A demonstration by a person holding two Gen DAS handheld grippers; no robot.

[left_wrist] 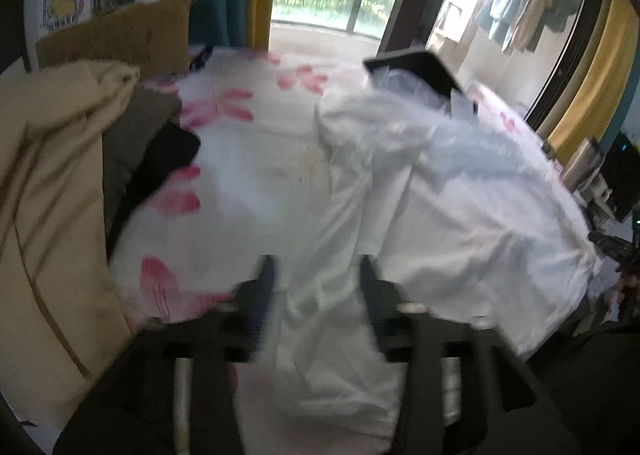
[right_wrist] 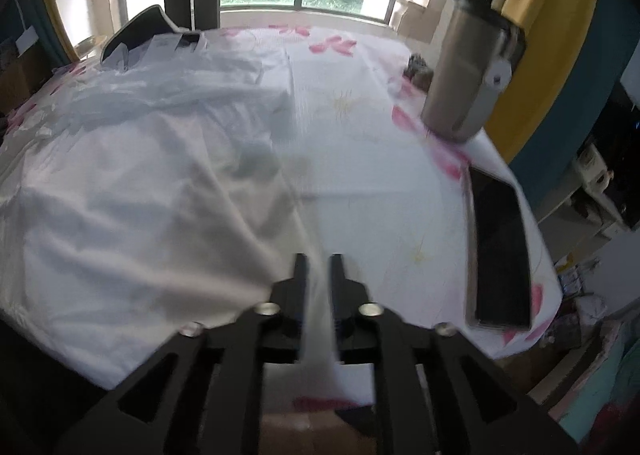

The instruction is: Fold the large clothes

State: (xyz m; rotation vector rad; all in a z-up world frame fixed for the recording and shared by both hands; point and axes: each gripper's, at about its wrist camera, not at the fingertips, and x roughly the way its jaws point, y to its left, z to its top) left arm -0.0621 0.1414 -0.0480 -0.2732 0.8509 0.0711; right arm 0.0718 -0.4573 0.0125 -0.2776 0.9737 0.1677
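Looking down at a thin, limp white garment (left_wrist: 460, 191) spread rumpled over the flowered bedsheet (left_wrist: 248, 159), I'd pinch its near hem; my left gripper (left_wrist: 316, 275) stands apart astride a fold, my right gripper (right_wrist: 319, 267) narrowly parted around an edge.

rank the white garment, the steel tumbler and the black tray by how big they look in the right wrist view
1. white garment
2. and 3. black tray and steel tumbler: similar in looks, and the tray lies nearer, so no ranking.

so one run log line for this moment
left tool: open over white garment | right tool: narrow gap, garment edge between | stage: folding
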